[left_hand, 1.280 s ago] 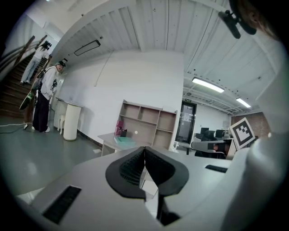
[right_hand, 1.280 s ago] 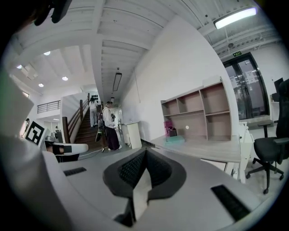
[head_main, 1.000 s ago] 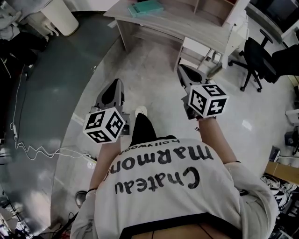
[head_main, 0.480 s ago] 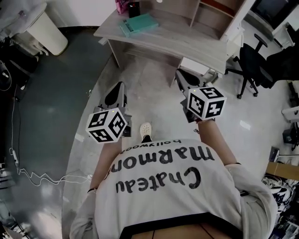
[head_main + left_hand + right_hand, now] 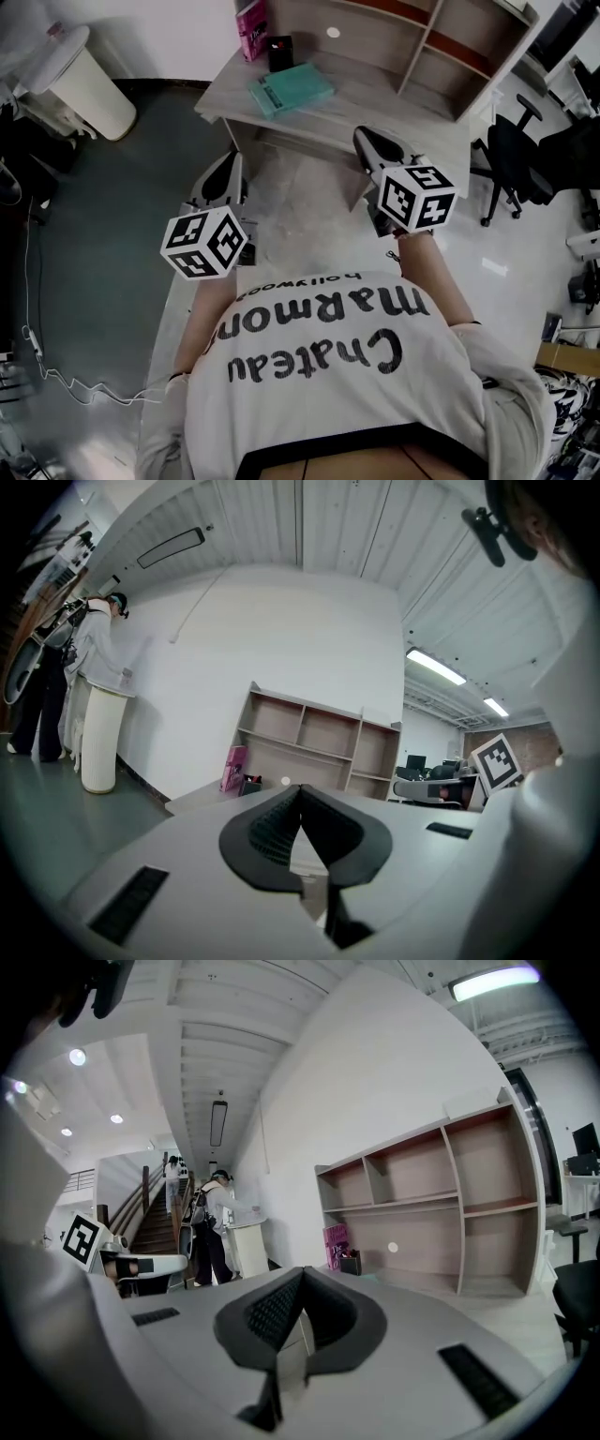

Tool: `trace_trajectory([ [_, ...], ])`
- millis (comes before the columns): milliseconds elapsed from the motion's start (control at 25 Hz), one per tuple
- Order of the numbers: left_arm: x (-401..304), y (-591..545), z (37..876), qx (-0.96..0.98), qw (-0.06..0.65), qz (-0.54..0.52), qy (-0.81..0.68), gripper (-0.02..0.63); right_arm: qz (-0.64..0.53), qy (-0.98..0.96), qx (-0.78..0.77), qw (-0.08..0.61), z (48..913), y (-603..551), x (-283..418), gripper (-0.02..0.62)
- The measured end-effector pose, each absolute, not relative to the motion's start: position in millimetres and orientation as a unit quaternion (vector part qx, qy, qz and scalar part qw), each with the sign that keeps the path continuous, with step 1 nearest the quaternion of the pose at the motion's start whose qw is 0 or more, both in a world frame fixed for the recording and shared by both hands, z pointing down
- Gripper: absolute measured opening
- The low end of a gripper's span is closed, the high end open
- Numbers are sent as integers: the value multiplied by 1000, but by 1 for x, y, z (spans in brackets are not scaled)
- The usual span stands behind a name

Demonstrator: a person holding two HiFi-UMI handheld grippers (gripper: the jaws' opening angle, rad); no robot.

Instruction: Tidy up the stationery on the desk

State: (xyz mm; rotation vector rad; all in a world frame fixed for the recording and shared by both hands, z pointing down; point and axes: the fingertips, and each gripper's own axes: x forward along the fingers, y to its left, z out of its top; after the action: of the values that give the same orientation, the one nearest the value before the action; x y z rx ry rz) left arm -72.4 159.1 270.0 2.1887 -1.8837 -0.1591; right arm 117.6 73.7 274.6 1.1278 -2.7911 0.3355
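The left gripper (image 5: 228,171), jaws together and empty, likely because nothing is within reach, hangs before the pale wooden desk's (image 5: 394,103) front edge; the pink upright book (image 5: 250,28), small black holder (image 5: 279,52) and flat teal notebook (image 5: 291,89) lie towards its left end; the right gripper (image 5: 370,142), equally closed on nothing, nears that edge.

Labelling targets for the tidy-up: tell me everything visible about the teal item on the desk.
The teal item is a flat, matte rectangle, seemingly a notebook or folder. It lies flat and askew on the pale wooden desk, near its front edge. Nothing rests on it; a black holder stands apart behind it.
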Motion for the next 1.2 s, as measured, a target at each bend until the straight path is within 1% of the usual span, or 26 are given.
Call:
trace_trajectory([
  [160,-92,133,280,752,136,-49,-644,16,127,-916,374,64,289,46,101,12],
  [320,-95,116,302,756,152,-40,-635,17,150,-910,378,82,316,31,95,12],
  [440,-90,104,326,756,173,-27,-631,17,173,-903,380,104,342,22,99,12],
  [640,-93,80,364,741,221,-17,-634,17,224,-891,378,116,379,-9,104,12],
  [760,-103,56,379,727,241,-15,-643,17,243,-887,371,130,400,-37,99,12],
  [1200,-113,-49,403,690,273,19,-670,17,296,-877,342,160,439,-171,94,12],
])
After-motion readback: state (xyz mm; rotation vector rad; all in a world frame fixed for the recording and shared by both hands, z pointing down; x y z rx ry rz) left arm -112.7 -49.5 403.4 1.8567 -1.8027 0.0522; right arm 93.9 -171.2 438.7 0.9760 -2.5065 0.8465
